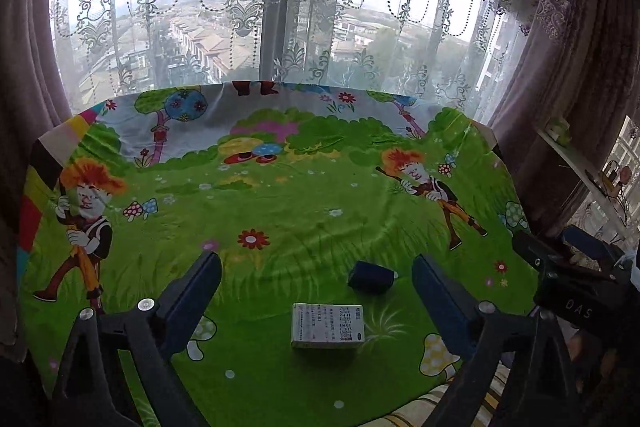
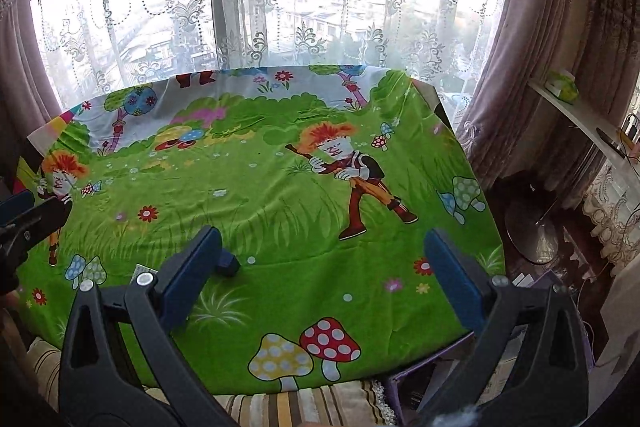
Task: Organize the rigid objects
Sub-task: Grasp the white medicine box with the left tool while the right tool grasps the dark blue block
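The small printed carton (image 1: 327, 325) lies flat on the cartoon-print cloth (image 1: 280, 219) that covers the tabletop, near my edge, and it sits between the spread fingers of my left gripper (image 1: 316, 291), touching neither. Just beyond it, slightly to the right, lies a dark blue cylinder (image 1: 370, 277) on its side; I think it is a small bottle or spool, but the fisheye is too soft for me to be sure. From my right wrist view the same dark piece (image 2: 229, 264) peeks out behind my inner finger, and the carton is almost wholly hidden there.

My left jaws stand wide apart and hold nothing. My right gripper (image 2: 322, 275) also has its jaws wide and empty, over bare green cloth well to the right of both objects. I see no tray or bin on the cloth.

I judge this as the approach to a first pick, with nothing sorted yet. Next I need to lower the left jaws squarely over the carton's two long sides and close gently, keeping clear of the cylinder, which may roll if nudged.
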### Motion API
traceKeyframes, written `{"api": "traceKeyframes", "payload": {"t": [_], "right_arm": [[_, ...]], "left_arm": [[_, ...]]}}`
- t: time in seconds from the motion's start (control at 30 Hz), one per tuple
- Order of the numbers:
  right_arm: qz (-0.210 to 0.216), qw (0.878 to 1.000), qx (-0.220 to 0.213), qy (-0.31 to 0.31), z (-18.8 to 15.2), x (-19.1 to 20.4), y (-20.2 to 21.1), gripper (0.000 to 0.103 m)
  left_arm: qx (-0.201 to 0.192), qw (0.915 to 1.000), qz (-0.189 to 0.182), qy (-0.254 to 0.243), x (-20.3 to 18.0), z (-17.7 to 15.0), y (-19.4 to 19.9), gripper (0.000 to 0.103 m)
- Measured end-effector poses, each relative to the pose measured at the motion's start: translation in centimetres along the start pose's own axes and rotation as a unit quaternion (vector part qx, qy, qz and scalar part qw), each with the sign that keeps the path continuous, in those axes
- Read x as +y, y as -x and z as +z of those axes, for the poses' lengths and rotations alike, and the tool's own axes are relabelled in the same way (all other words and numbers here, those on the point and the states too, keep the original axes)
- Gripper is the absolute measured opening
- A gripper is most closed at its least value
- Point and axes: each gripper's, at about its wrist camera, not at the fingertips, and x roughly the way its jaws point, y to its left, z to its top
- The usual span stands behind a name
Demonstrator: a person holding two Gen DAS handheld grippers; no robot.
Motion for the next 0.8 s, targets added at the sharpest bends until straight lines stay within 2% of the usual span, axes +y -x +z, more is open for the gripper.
{"api": "traceKeyframes", "payload": {"t": [0.13,0.27,0.37,0.47,0.53,0.6,0.67,0.8], "right_arm": [[0.0,0.999,0.028,-0.015,-0.6,-0.3,-2.2,0.102],[0.016,0.998,0.048,-0.021,-1.3,-0.2,-3.8,0.102],[0.026,0.998,0.057,-0.015,-1.7,0.5,-4.8,0.102],[0.033,0.997,0.075,-0.009,-2.1,1.3,-6.0,0.102],[0.034,0.996,0.085,-0.004,-2.3,2.1,-6.7,0.102],[0.041,0.995,0.095,-0.003,-2.5,2.7,-7.3,0.102],[0.041,0.994,0.101,0.001,-2.7,3.4,-7.7,0.102],[0.038,0.993,0.115,0.0,-3.0,4.9,-8.4,0.102]], "left_arm": [[0.079,0.9969,-0.009,0.006,-0.1,-2.6,-4.4,0.097],[0.131,0.9911,-0.021,-0.003,-0.8,-4.4,-7.3,0.097],[0.16,0.987,-0.011,-0.009,-0.9,-5.0,-9.2,0.097],[0.175,0.9844,-0.016,-0.007,-0.7,-5.1,-10.4,0.097],[0.182,0.9831,-0.019,-0.007,-0.5,-5.2,-10.9,0.09],[0.193,0.9808,-0.024,-0.001,-0.1,-5.4,-11.5,0.074],[0.19,0.9813,-0.029,0.008,0.5,-5.4,-11.5,0.074],[0.178,0.9835,-0.01,0.031,2.1,-5.2,-11.2,0.074]]}}
